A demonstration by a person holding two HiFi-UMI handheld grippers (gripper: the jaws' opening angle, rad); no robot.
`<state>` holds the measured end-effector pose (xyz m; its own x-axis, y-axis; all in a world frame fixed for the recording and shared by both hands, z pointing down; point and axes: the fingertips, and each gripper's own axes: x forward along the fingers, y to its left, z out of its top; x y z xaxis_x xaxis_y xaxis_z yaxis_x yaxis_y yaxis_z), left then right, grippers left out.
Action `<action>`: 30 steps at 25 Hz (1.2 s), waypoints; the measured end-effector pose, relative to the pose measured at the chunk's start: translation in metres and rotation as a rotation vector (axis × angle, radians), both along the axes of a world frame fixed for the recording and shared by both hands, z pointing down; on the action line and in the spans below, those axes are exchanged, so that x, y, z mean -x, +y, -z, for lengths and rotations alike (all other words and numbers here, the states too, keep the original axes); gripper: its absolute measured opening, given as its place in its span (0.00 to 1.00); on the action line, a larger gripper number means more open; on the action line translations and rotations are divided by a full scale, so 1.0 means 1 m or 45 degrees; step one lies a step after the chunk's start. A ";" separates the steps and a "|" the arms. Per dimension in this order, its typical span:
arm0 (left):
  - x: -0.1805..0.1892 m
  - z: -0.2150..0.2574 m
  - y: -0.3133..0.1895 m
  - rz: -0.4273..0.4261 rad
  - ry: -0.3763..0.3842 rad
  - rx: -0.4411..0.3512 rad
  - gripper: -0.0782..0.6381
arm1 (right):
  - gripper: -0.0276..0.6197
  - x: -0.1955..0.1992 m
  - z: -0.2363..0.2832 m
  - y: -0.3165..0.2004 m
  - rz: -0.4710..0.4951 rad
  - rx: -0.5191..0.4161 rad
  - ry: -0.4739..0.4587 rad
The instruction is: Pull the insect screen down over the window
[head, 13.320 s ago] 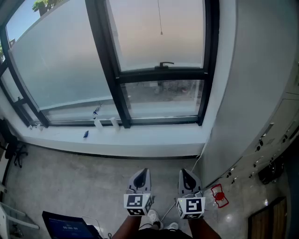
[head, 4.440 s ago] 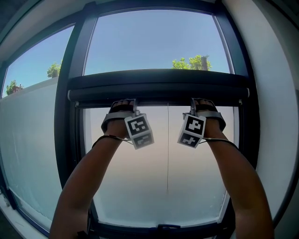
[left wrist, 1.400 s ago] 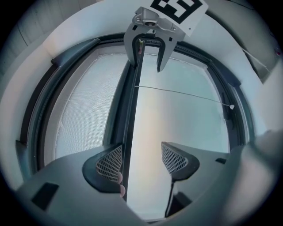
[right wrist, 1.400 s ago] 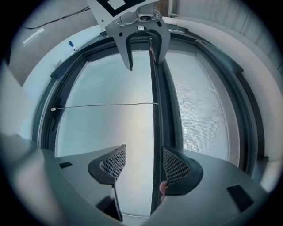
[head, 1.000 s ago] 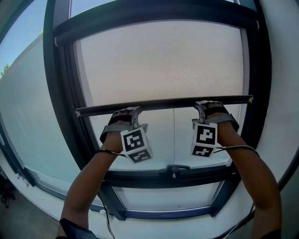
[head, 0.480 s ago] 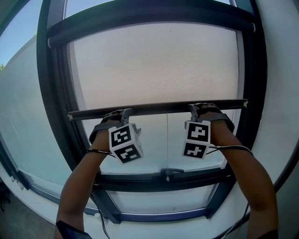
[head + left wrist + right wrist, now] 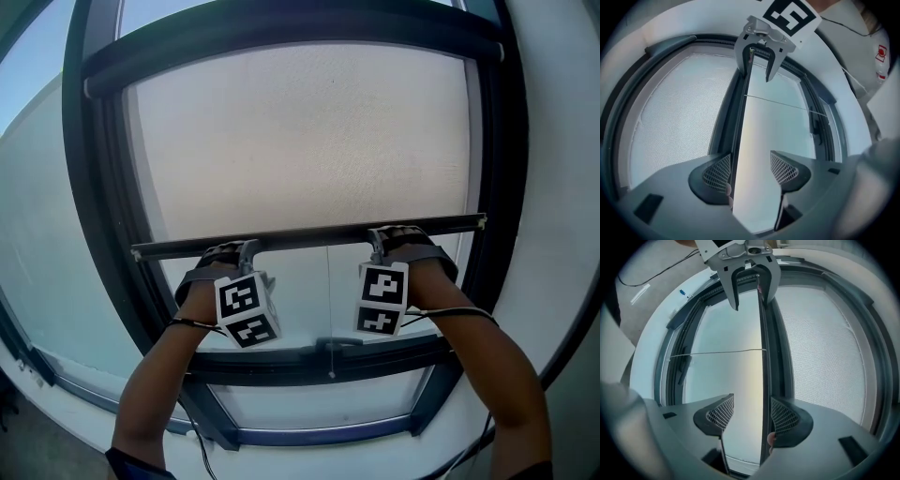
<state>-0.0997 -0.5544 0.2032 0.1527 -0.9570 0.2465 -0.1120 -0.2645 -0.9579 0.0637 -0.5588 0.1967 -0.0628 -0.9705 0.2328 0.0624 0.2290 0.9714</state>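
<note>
Over the last second we have brought the bottom bar (image 7: 309, 236) of the insect screen (image 7: 300, 141) a little further down the window (image 7: 105, 234), and it now sits well below the roller at the top where it hung a few seconds ago. The mesh covers most of the pane. Only a strip of bare glass is left between the bar and the dark crossbar (image 7: 281, 361) that carries the handle (image 7: 330, 344), with the thin cord (image 7: 327, 291) hanging across that strip. Our left hand-held gripper (image 7: 750, 161) is on the left part of the bar and our right hand-held gripper (image 7: 751, 401) on the right part. Each has its jaws spread wide, not clamped. The bar runs between them and lies against one pad only, so we are hooking it down, not pinching it. The bar looks close to level. We judge the pull nearly done, with one short, even stroke left to reach the crossbar. The loose hook could slip if one side runs ahead.
</note>
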 end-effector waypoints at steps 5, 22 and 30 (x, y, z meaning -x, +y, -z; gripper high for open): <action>0.002 -0.021 0.001 0.014 -0.031 0.071 0.48 | 0.42 0.001 -0.021 0.000 -0.006 0.012 -0.017; -0.003 -0.181 0.008 -0.018 0.041 0.374 0.47 | 0.42 -0.003 -0.181 0.008 0.017 0.318 0.032; -0.004 -0.232 0.011 0.005 0.001 0.395 0.47 | 0.42 -0.005 -0.233 0.015 0.029 0.414 0.020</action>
<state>-0.0956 -0.5431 0.4357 0.1493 -0.8369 0.5265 -0.1144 -0.5435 -0.8316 0.0686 -0.5437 0.4302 -0.0775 -0.8436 0.5314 0.0856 0.5254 0.8465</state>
